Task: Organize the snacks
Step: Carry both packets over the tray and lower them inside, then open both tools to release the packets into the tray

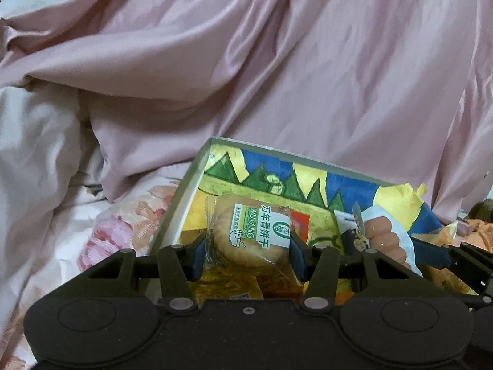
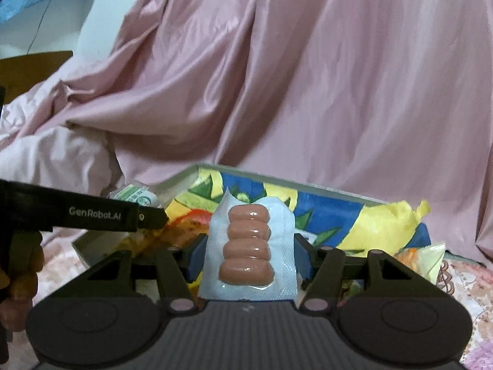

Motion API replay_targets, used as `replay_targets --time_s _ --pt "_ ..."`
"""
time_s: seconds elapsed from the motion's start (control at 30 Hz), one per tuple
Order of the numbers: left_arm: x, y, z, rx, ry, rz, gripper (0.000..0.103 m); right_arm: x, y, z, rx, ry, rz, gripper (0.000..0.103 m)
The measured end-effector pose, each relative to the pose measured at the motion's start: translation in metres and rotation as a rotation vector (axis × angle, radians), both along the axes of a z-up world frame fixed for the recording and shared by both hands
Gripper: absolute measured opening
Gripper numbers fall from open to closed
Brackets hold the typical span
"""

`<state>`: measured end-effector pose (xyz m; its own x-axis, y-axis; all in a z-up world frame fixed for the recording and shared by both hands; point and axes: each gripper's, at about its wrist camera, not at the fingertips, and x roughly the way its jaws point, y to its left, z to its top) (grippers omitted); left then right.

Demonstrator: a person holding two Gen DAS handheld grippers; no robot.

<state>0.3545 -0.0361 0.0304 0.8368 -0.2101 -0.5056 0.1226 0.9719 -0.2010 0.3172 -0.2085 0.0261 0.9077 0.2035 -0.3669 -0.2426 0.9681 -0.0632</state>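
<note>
Snacks sit in and over a shallow grey-rimmed cardboard box (image 1: 185, 191) lined with a bright yellow, blue and green printed paper; the box rests on a bed with a floral sheet (image 1: 101, 234), in front of a heaped, shiny pink satin quilt (image 1: 277, 61).

The left gripper (image 1: 246, 246) has its blue-padded fingers (image 1: 198, 254) pressed on both sides of a round, tan biscuit in a clear wrapper with a green-and-white label (image 1: 249, 231). The biscuit is held above the near left part of the box, over orange and yellow packets (image 1: 228, 286) that lie on the box floor.

The right gripper (image 2: 249, 252) holds a pale blue-white vacuum pack of four short pinkish sausages stacked in a column (image 2: 249, 240); its fingers (image 2: 303, 257) close on the pack's two side edges. This pack stands upright over the near middle of the box. In the left wrist view the same pack (image 1: 385, 234) shows just to the right of the biscuit, near it; whether they touch I cannot tell.

In the right wrist view the left gripper's black arm (image 2: 92, 214) reaches in over the left side of the box, and a person's hand (image 2: 21, 277) grips its handle. A yellow-green packet (image 2: 431, 259) lies by the box's right end.
</note>
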Motion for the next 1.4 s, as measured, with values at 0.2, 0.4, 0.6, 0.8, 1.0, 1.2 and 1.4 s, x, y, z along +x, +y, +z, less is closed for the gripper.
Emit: replay_targets --time_s 0.2,0.4,0.6,0.8,1.0,1.2,1.4 --pt "0.002 -0.003 -0.005 0.026 -0.005 0.001 0.056 0.007 -0.002 -0.013 0.007 0.033 -0.006 0.064" --pt "0.003 -0.003 -0.005 0.029 -0.006 0.001 0.057 0.008 -0.002 -0.016 0.011 0.033 0.0 0.065" --pt "0.003 -0.004 -0.005 0.031 -0.009 0.0 0.059 0.008 -0.001 -0.016 0.016 0.037 -0.002 0.066" --pt "0.002 -0.003 -0.004 0.025 -0.008 0.003 0.067 0.007 -0.001 -0.017 0.017 0.039 -0.001 0.067" --pt "0.0 0.0 -0.002 0.008 -0.023 0.024 0.07 0.004 -0.001 -0.017 0.017 0.026 -0.003 0.071" --pt "-0.004 0.003 0.003 -0.009 -0.048 0.036 0.082 0.002 -0.004 -0.016 0.033 0.022 -0.006 0.079" --pt "-0.012 0.006 0.01 -0.022 -0.087 0.078 0.102 -0.003 -0.007 -0.011 0.054 -0.004 -0.014 0.09"
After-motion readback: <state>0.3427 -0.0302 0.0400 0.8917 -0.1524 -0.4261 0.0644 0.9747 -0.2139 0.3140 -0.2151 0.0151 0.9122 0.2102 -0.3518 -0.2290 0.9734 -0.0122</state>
